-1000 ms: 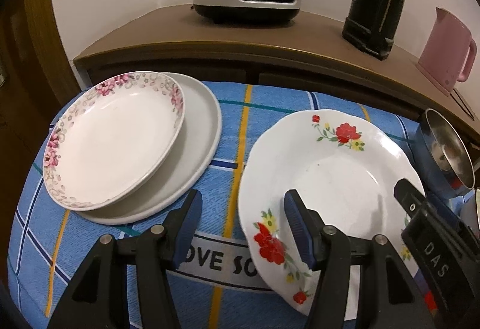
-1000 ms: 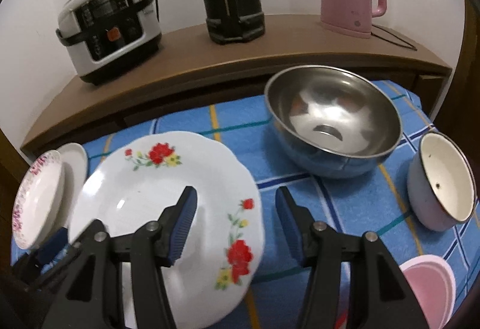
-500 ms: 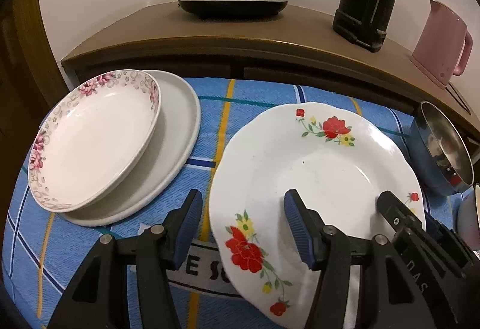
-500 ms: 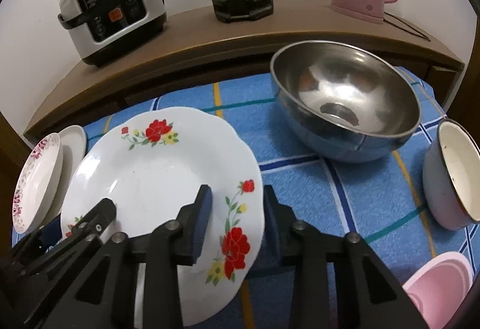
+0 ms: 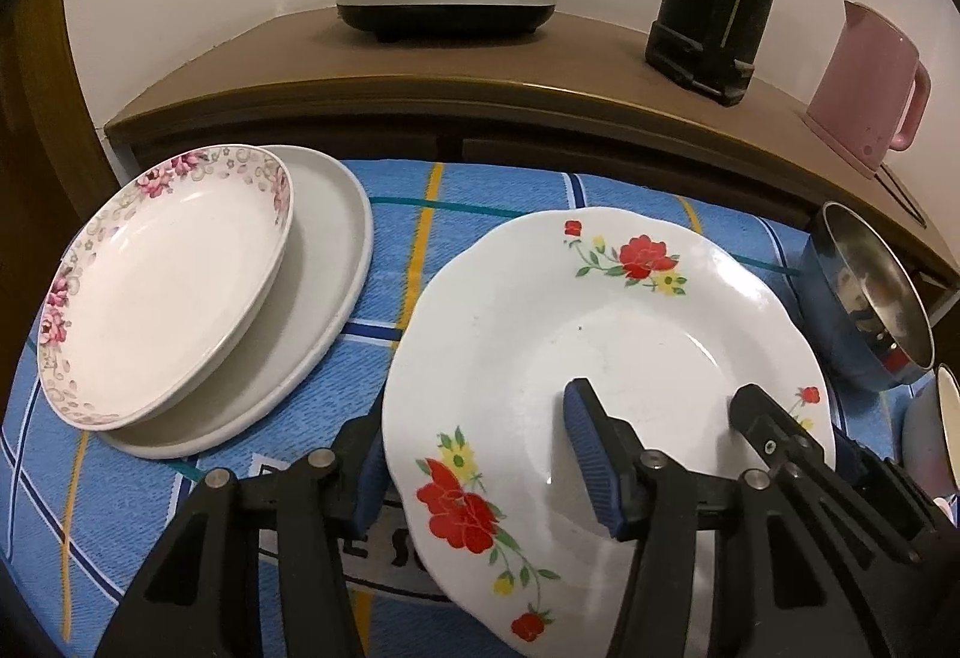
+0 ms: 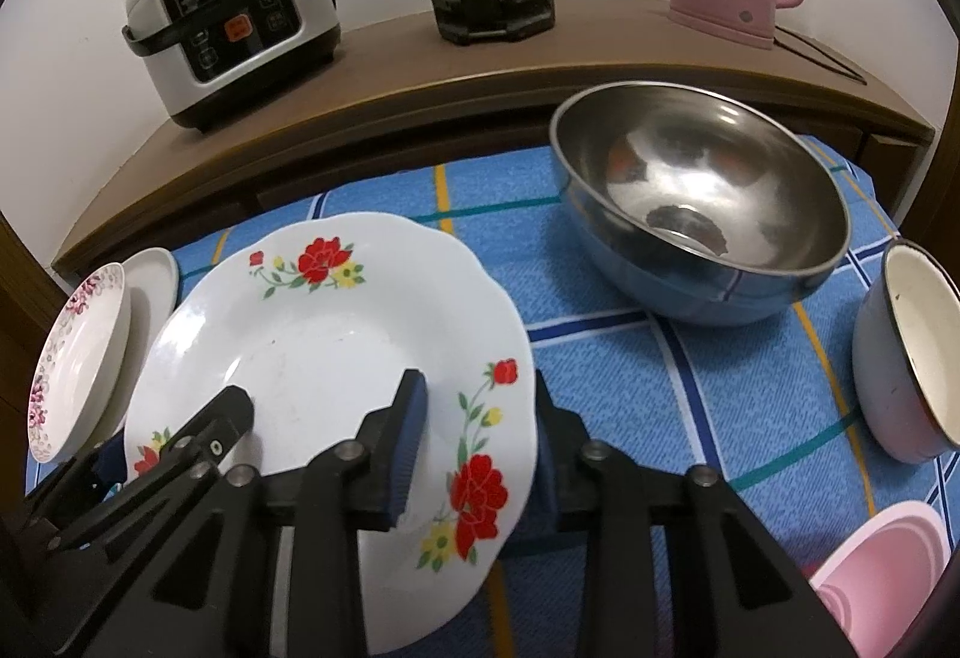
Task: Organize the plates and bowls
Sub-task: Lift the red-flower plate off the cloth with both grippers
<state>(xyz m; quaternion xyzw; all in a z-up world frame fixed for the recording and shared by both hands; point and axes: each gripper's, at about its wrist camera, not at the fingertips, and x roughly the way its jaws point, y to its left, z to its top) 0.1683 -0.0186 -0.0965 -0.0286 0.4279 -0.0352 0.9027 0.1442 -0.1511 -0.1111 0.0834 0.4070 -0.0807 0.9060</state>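
Right gripper (image 6: 477,433): jaws have just been closing; they now pinch the right rim of the red-flowered plate (image 6: 324,334), one pad above, one beneath, so the plate can be carried.
Left gripper (image 5: 474,454): jaws straddle the plate's opposite rim, one pad over the well, one under the edge; whether they press cannot be told. Judged a second support against tipping.
Red-flowered plate: tilted, near edge raised off the blue checked cloth (image 5: 420,214), between the two tongs.
Plate stack (image 5: 180,286): pink-flowered dish nested on a plain grey plate, left of the held plate; likely destination.
Bowls: steel bowl (image 6: 702,202) and enamel bowl (image 6: 906,352) stand right, untouched.
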